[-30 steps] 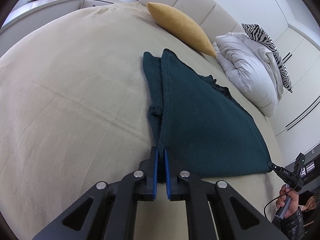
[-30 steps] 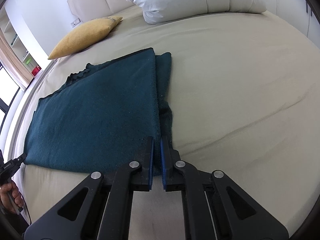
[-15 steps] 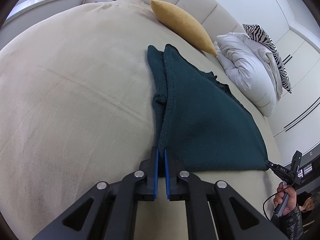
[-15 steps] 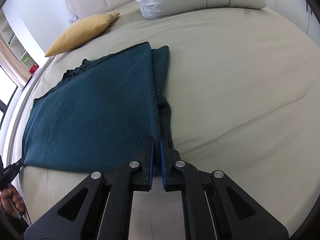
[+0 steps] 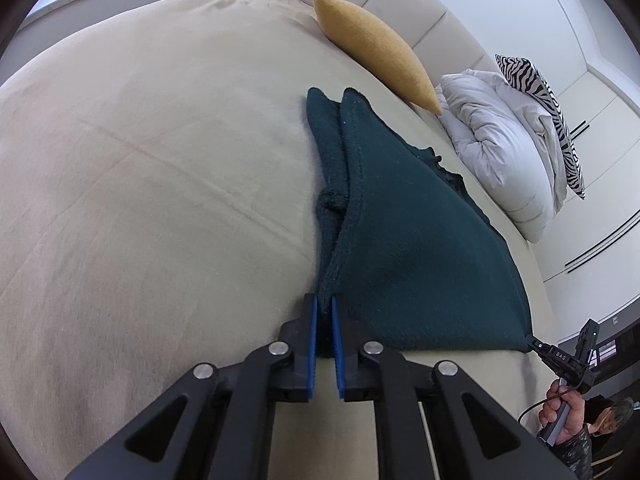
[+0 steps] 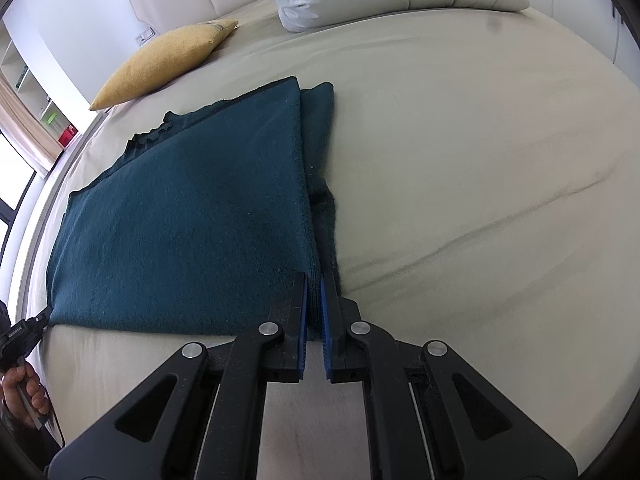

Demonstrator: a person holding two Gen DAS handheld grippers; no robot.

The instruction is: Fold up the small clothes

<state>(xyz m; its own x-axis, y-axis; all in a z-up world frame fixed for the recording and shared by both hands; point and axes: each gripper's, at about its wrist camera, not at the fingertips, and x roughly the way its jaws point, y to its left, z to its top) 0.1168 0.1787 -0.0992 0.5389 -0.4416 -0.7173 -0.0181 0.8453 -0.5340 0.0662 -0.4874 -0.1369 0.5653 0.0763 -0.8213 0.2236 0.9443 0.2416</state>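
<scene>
A dark teal knitted garment point(image 5: 420, 248) lies folded on the beige bed point(image 5: 160, 160), its top layer lying over a narrower strip along one side. My left gripper point(image 5: 325, 300) has the near corner of that folded edge between its blue pads; its jaws are opening slightly, but the cloth still fills the gap. In the right wrist view the garment point(image 6: 192, 216) spreads to the left. My right gripper point(image 6: 315, 278) is shut on the other near corner. Each view shows the other gripper's tip at the far corner: the right one point(image 5: 560, 356) and the left one point(image 6: 24, 332).
A mustard cushion point(image 5: 372, 44) leans near the padded headboard. Beside it lie a bunched white duvet point(image 5: 504, 152) and a zebra-print pillow point(image 5: 548, 96). A hand point(image 5: 564, 420) shows at the bed's edge. Beige sheet stretches wide beside the garment point(image 6: 480, 160).
The left gripper's pads stand a little further apart on the corner, and its view has shifted slightly along the folded edge. The right gripper and its corner look the same.
</scene>
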